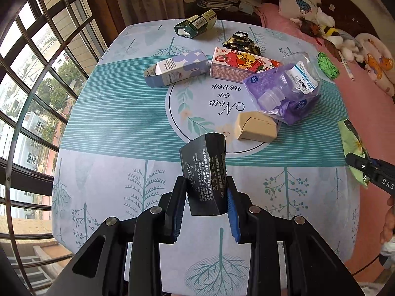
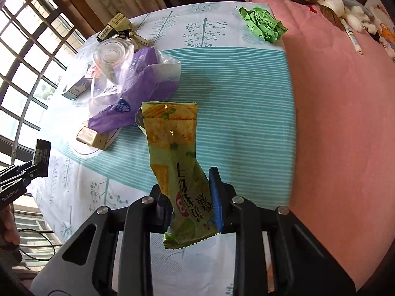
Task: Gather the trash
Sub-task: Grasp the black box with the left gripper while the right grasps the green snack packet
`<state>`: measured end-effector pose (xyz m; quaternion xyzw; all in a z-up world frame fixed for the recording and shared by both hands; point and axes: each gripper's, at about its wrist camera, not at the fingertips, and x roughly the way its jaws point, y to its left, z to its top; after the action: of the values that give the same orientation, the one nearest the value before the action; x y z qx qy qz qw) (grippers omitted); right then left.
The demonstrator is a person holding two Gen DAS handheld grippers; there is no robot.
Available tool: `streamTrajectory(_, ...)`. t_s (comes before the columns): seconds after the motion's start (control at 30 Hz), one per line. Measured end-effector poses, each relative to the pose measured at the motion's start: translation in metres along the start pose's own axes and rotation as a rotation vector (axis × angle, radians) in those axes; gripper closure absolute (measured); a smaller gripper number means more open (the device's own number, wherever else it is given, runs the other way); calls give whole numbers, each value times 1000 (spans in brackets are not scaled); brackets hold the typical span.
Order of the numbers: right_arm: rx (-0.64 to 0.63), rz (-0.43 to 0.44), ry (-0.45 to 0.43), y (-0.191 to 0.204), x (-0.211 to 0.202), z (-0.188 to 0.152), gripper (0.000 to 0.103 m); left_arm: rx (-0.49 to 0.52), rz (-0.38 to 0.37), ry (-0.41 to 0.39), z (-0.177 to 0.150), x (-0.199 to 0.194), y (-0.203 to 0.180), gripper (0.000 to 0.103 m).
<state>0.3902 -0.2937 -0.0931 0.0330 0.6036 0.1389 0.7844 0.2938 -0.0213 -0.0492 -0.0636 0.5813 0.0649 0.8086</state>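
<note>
My left gripper (image 1: pixel 206 185) is shut on a black printed card sleeve (image 1: pixel 203 170) and holds it above the table's near side; it also shows in the right wrist view (image 2: pixel 42 156). My right gripper (image 2: pixel 188 187) is shut on a green cracker wrapper (image 2: pixel 175 153), held above the table's right part; it also shows in the left wrist view (image 1: pixel 354 145). On the table (image 1: pixel 118 113) lie a purple-and-white carton (image 1: pixel 175 67), a strawberry box (image 1: pixel 239 65), a purple bag with a clear plastic bottle (image 1: pixel 284 86), a beige block (image 1: pixel 255 125), a dark green box (image 1: pixel 195 24), a dark crumpled wrapper (image 1: pixel 243 40) and a crumpled green paper (image 2: pixel 264 23).
A bed with a pink sheet (image 2: pixel 345 113) runs along the table's right edge, with stuffed toys (image 2: pixel 328 0) and a pen (image 2: pixel 353 39) on it. A barred window (image 1: pixel 37 74) is at the left. Stacked papers (image 1: pixel 217 0) lie behind the table.
</note>
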Motion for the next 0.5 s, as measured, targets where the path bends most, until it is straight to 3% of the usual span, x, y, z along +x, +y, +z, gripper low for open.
streamTrajectory(0.23,45,21,-33,48,-30,-52,80,119,-49,-51,-29,-40,22,73)
streamTrajectory(0.5,134,22,-87,113,-63,-125,80,214,-119,-94,-80,-77,74,73)
